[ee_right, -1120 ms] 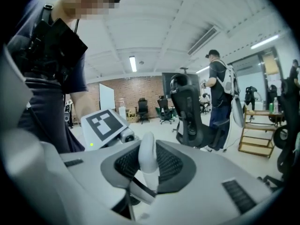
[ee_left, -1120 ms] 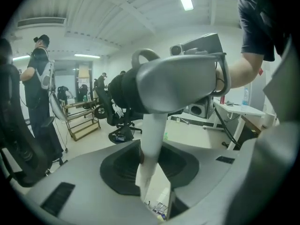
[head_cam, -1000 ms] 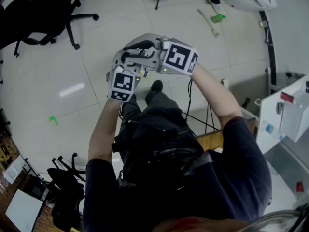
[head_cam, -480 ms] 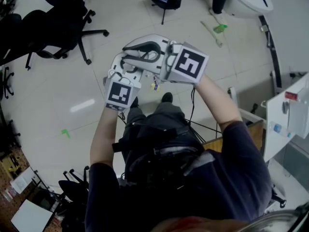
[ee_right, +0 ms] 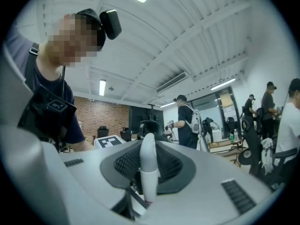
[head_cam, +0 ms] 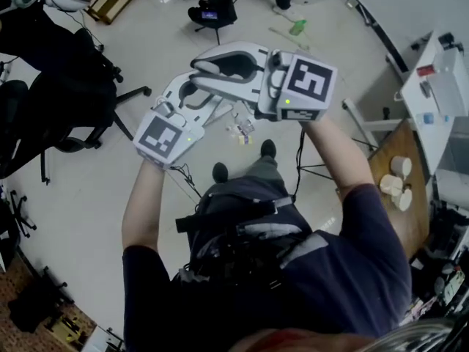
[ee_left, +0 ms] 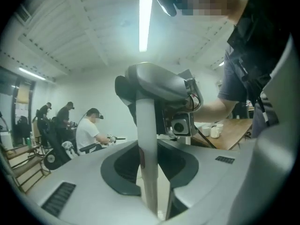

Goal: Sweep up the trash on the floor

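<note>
Now left hand-held gripper (ee_left: 151, 182), right hand-held gripper (ee_right: 146, 182), both tight on white pole (ee_left: 144, 125)

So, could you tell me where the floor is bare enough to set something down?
Bare tiles lie between the black office chair and the person's left arm. Crowded: black stand and green item ahead, wooden table at right.

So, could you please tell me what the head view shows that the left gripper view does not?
Only the head view shows the person's shoes and a green item lying on the floor. Only the left gripper view shows the ceiling light and the white stick clamped in the left gripper. Both show the right gripper and the wooden table with white cups.
</note>
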